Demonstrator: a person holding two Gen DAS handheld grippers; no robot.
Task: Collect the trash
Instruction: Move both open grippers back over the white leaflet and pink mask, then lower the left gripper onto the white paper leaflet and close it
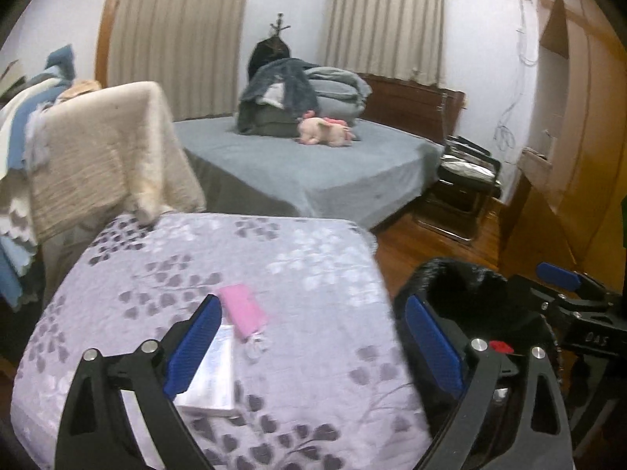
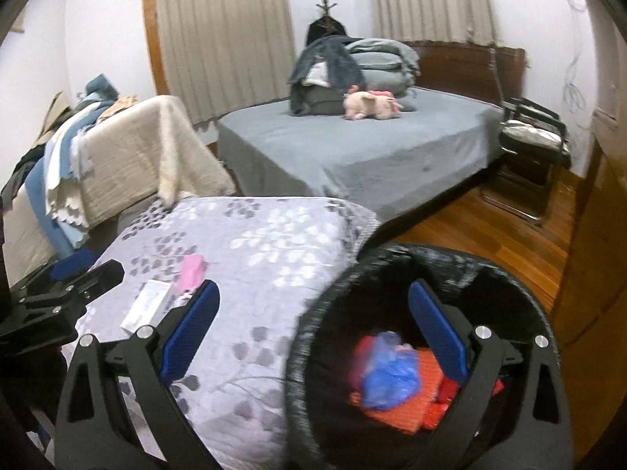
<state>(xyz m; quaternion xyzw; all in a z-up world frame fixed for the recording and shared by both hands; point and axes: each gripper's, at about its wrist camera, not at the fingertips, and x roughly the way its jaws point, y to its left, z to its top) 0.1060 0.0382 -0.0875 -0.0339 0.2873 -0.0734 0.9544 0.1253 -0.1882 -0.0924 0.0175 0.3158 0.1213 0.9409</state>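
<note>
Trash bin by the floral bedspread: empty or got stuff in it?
Not empty. The right wrist view shows the trash bin, black-lined, holding a crumpled blue bag on red-orange packaging. How full: cannot tell.

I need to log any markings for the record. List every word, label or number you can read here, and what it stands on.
"DAS": on the black body of the right gripper.
White box on the floral cover: print too blurred to read.
Nothing else legible.

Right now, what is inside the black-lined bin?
The bin holds a crumpled blue plastic bag on orange and red packaging. Anything deeper is hidden by these.
</note>
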